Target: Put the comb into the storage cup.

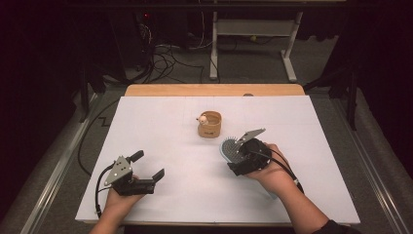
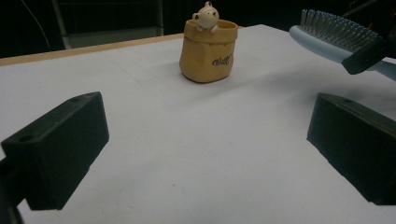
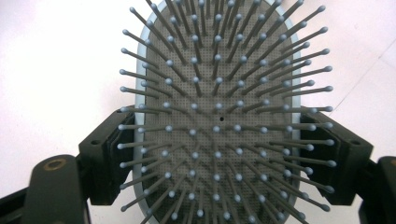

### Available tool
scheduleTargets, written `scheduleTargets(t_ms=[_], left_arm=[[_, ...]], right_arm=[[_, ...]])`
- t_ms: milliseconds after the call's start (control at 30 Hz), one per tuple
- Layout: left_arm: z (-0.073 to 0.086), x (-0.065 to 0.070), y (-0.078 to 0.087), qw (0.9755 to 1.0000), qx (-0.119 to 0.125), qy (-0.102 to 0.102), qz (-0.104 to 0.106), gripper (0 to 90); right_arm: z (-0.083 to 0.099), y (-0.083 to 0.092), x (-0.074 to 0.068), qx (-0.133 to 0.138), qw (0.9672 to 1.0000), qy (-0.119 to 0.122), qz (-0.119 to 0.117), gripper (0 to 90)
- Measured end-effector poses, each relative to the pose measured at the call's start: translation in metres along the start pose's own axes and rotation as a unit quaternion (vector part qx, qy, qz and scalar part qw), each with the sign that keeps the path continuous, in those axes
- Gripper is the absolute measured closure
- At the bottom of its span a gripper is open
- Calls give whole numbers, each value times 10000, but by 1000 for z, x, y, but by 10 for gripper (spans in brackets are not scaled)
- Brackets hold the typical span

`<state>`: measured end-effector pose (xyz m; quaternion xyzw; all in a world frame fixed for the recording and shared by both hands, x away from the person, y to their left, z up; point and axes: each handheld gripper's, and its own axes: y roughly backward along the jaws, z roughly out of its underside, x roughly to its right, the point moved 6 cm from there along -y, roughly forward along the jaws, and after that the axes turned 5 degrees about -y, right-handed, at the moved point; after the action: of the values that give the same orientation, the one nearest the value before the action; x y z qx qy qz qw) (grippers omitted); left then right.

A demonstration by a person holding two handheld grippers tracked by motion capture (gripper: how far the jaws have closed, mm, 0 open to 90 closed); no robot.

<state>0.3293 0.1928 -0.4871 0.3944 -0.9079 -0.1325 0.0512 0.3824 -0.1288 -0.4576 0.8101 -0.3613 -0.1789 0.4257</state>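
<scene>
Clamped on the hairbrush, the right gripper is held just beside the bear pot; the pot could be toppled by the bristles.

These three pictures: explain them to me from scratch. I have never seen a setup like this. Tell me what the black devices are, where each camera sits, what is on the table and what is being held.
A person sits at a table covered by a white sheet and holds a hand-operated clamp, called a gripper, in each hand. The high view looks down from above the person. The other two views come from cameras riding on the grippers, looking along their black jaws.

The left gripper rests low over the sheet with its jaws spread wide and nothing between them. The right gripper is shut on a pale blue hairbrush; its view faces straight into the bristles, with a jaw pressing on each edge of the brush head.

Standing on the sheet is a small tan bag-shaped pot with a little bear figure peeking over its rim.
</scene>
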Motion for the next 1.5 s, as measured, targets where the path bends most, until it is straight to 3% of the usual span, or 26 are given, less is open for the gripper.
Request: scheduleTargets(t_ms=[333,600,933,1167,1500], left_arm=[[0,-1,0,10000,9,54,-10,0],[0,-2,0,9999,-28,101,-22,0],[-1,-1,-1,9999,-121,79,20,0],[-2,-2,0,9999,-74,103,-17,0],[-2,-2,0,9999,-95,81,-38,0]], right_arm=[[-5,7,1,665,9977,-100,101,209],[-6,15,0,1223,9922,-123,222,209],[-7,24,2,1864,9816,-281,297,209],[-7,27,3,2146,9756,-364,301,209],[-8,29,3,2641,9628,-485,294,209]])
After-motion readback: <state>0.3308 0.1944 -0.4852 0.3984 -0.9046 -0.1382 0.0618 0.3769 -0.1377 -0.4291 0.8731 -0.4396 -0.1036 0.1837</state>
